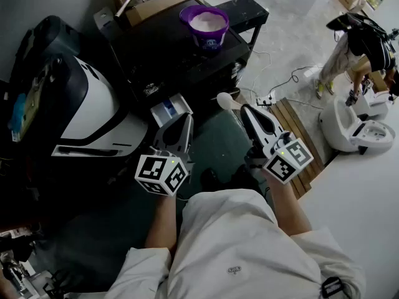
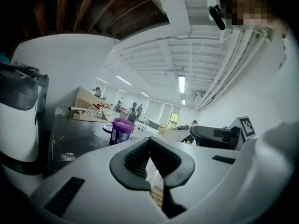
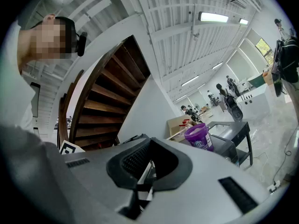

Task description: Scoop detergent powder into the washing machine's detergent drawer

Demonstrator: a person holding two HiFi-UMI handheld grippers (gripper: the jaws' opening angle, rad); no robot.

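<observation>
While the right gripper [image 1: 246, 111] clenches its jaws on a white scoop [image 1: 223, 99], the left gripper [image 1: 185, 121] is closed, empty. Tilting the scoop could spill powder short of the open detergent drawer [image 1: 169, 109].

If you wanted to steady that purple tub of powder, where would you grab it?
Probably the rim of the purple tub, pinched from above on its near side by the empty left gripper: it stands upright and lidless, and its round body looks too wide for the jaws.
</observation>
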